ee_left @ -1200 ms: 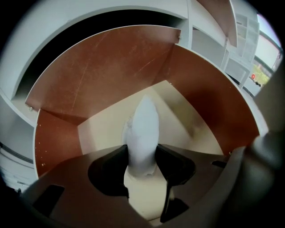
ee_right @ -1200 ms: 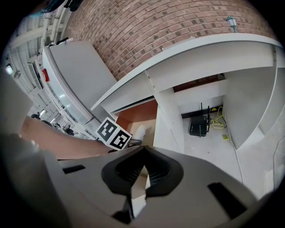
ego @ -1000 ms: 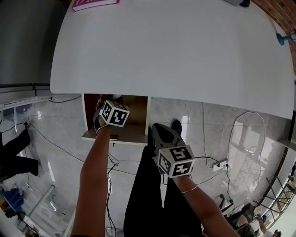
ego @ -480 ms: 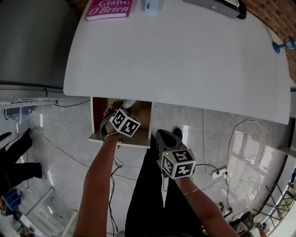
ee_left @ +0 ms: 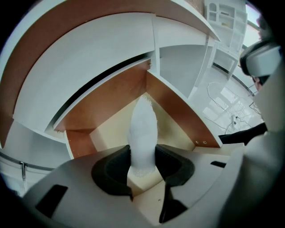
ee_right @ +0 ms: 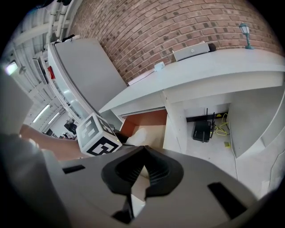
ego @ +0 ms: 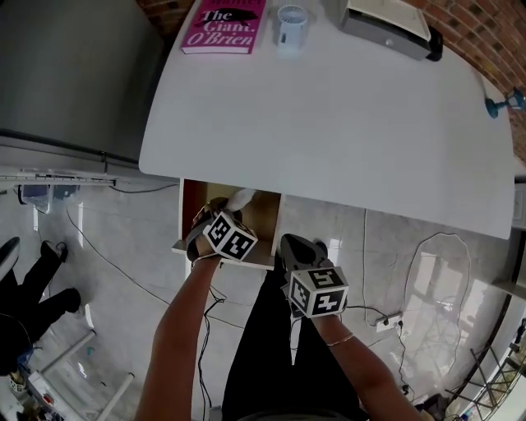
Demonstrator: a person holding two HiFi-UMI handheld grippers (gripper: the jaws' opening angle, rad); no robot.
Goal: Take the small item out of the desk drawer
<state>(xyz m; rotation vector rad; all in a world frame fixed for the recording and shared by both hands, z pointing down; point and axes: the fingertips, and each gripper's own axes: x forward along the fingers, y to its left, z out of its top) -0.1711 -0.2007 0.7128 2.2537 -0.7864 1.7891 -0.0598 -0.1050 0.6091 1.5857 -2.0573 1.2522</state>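
The small item (ee_left: 143, 133) is a white, soft-looking, elongated piece. It stands up between the jaws of my left gripper (ee_left: 142, 164), whose pads press on its lower end. In the head view the left gripper (ego: 218, 207) hovers over the open wooden drawer (ego: 269, 220) under the white desk (ego: 345, 115), with the item (ego: 241, 197) poking out ahead of it. My right gripper (ego: 296, 245) hangs shut and empty just right of the drawer's front. From the right gripper (ee_right: 143, 156) view the item (ee_right: 144, 132) lies over the drawer (ee_right: 147, 119).
On the desk's far side lie a pink book (ego: 226, 25), a small cup (ego: 290, 25) and a grey device (ego: 386, 25). A blue lamp figure (ego: 505, 103) stands at the right edge. A black box with cables (ee_right: 202, 130) sits under the desk. Cables run across the tiled floor.
The left gripper has come back from deep in the drawer toward its front, and the white item now shows in its jaws. The head view has tilted toward the desk's far side.
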